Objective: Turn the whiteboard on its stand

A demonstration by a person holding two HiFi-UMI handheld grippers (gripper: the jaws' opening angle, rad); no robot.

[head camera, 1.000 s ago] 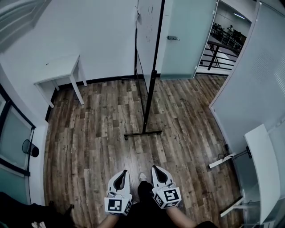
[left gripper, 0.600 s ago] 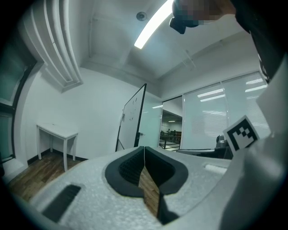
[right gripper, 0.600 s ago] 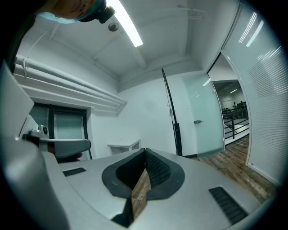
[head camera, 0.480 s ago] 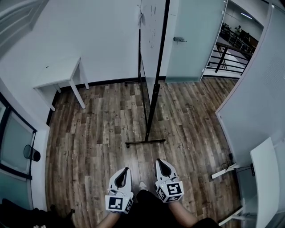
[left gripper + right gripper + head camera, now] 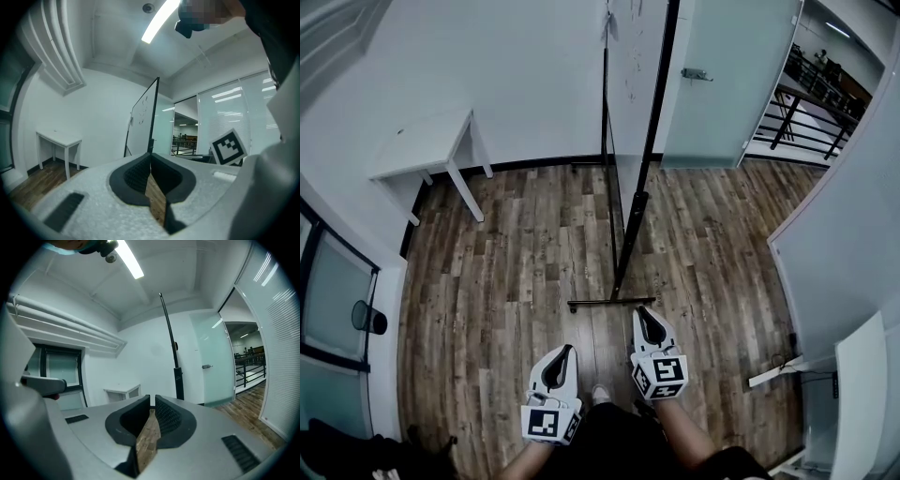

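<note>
Head view, and the whiteboard (image 5: 633, 84) stands edge-on on its stand (image 5: 630, 234), out on the wooden floor (image 5: 506, 272) toward its far edge. Left tongs (image 5: 565, 351) and right tongs (image 5: 641, 313) hover near the foot bar (image 5: 611, 303), both pinched together, gripping nothing.

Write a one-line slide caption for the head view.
Left hand-held gripper and right hand-held gripper, both shut, face the edge-on whiteboard on its stand.
</note>
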